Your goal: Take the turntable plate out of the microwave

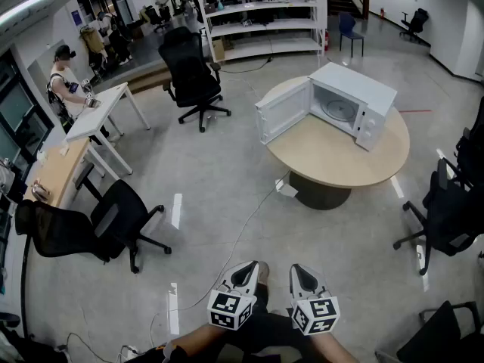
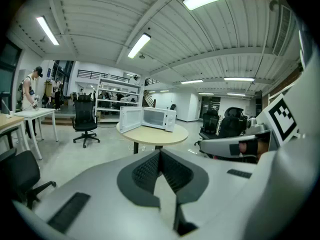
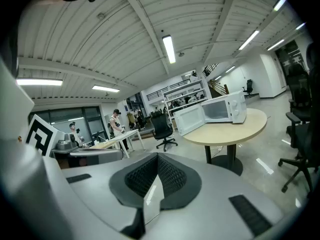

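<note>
A white microwave [image 1: 355, 104] stands on a round wooden table [image 1: 333, 157] across the room, its door [image 1: 283, 110] swung open to the left. The round turntable plate [image 1: 338, 110] lies inside the cavity. My left gripper [image 1: 249, 266] and right gripper [image 1: 299, 268] are held side by side low at the near edge, far from the table, both shut and empty. In the left gripper view the microwave [image 2: 159, 118] is small beyond the closed left gripper [image 2: 160, 155]. In the right gripper view the microwave [image 3: 220, 109] shows past the closed right gripper [image 3: 157, 159].
Black office chairs stand at the left [image 1: 113, 221], at the back [image 1: 193, 78] and at the right [image 1: 446, 218]. A person [image 1: 64, 78] stands at a white desk [image 1: 98, 112] far left. A cable [image 1: 242, 233] runs over the floor toward the table. Shelves [image 1: 261, 13] line the back.
</note>
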